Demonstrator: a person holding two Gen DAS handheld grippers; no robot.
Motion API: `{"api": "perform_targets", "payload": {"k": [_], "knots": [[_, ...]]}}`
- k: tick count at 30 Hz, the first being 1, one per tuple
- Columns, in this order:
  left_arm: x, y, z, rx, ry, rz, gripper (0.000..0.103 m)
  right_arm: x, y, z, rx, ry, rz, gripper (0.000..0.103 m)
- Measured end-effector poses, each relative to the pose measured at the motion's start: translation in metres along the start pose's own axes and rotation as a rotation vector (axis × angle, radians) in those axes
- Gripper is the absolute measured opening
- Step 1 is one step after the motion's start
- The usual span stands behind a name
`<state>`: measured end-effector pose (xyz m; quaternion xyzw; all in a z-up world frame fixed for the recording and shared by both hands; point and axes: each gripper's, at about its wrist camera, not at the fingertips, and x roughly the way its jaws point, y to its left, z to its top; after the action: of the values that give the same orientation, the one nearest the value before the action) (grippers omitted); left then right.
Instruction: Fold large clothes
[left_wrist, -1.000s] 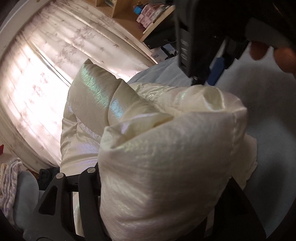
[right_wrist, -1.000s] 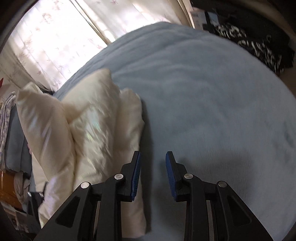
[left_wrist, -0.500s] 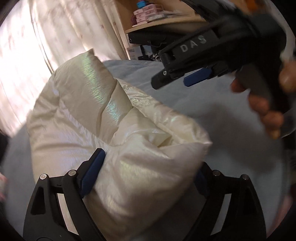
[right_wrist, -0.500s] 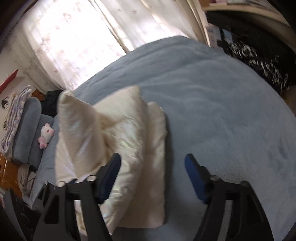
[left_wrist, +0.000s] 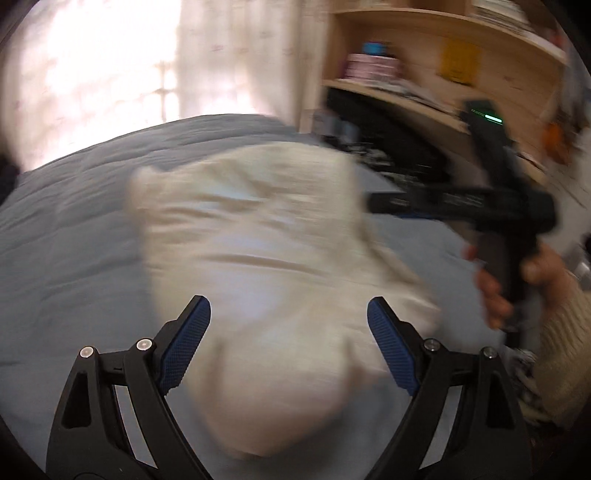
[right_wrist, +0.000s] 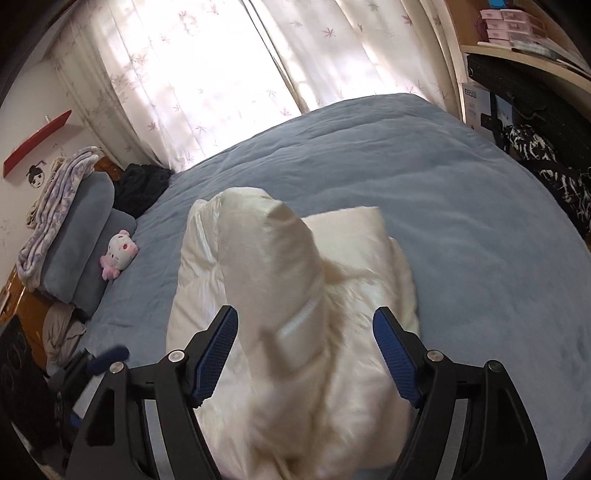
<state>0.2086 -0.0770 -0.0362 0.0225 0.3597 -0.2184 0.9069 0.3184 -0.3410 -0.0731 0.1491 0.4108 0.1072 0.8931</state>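
Both of your claws have let go of the cream padded garment (right_wrist: 291, 314) since a second ago and pulled back from it: your left claw (left_wrist: 288, 343), then clamped on a thick fold, and your right claw (right_wrist: 304, 354), then nearly closed, have both just been opening, and the garment has dropped back onto the blue bed (right_wrist: 424, 177). Item, far left in the right wrist view: grey pillows (right_wrist: 79, 236) with a patterned blanket (right_wrist: 55, 206) on top, and a pink-and-white plush toy (right_wrist: 118, 254) just beside them on the bed. Item, centre: the garment, a bulky rumpled heap lying on the bed, one puffed section standing up from it. Your left claw's jaws stand wide apart, nothing pressed between the pads; the garment shows blurred beyond them. Your right claw's jaws stand wide apart likewise, clear of the fabric. Item, rear: pale flowered curtains (right_wrist: 229, 74) with daylight behind. Item, right: wooden shelves (left_wrist: 424, 55); in the left wrist view, your right hand (left_wrist: 517, 280) in a knit sleeve (left_wrist: 569, 350) grips the other tool's handle.
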Motion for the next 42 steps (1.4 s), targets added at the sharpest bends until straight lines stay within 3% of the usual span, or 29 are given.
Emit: {"api": "perform_targets", "payload": {"k": [5,10,11,12,15,17,21,23,31,36,42], "knots": [[0.04,0.068,0.029,-0.145,0.059,0.044,0.085,0.041,0.014,0.028,-0.012,0.023,-0.023,0.077],[0.084,0.102,0.049,-0.206,0.061,0.107,0.085,0.077,0.017,0.038,-0.014,0.059,-0.032,0.077],[0.094,0.106,0.052,-0.213,0.067,0.119,0.085,0.082,0.018,0.037,-0.016,0.067,-0.011,0.07],[0.105,0.107,0.054,-0.214,0.07,0.122,0.085,0.09,0.016,0.036,-0.022,0.071,0.007,0.049],[0.126,0.106,0.055,-0.2,0.076,0.112,0.085,0.095,0.01,0.032,-0.058,0.036,0.019,0.03],[0.138,0.101,0.059,-0.192,0.073,0.097,0.085,0.081,0.006,0.029,-0.077,-0.022,0.007,0.028],[0.156,0.081,0.068,-0.184,0.035,0.06,0.085,0.068,-0.017,0.027,-0.039,-0.09,-0.015,0.027],[0.157,0.065,0.067,-0.183,0.024,0.059,0.085,0.076,-0.031,0.021,-0.012,-0.073,-0.042,0.027],[0.189,0.026,0.065,-0.097,0.077,0.149,0.09,0.108,-0.062,-0.006,0.026,-0.107,-0.053,0.04],[0.209,0.036,0.056,-0.109,0.095,0.197,0.103,0.132,-0.069,-0.013,0.044,-0.123,-0.04,0.046],[0.222,0.056,0.04,-0.148,0.088,0.199,0.103,0.153,-0.067,-0.021,0.04,-0.137,-0.042,0.049]]}}
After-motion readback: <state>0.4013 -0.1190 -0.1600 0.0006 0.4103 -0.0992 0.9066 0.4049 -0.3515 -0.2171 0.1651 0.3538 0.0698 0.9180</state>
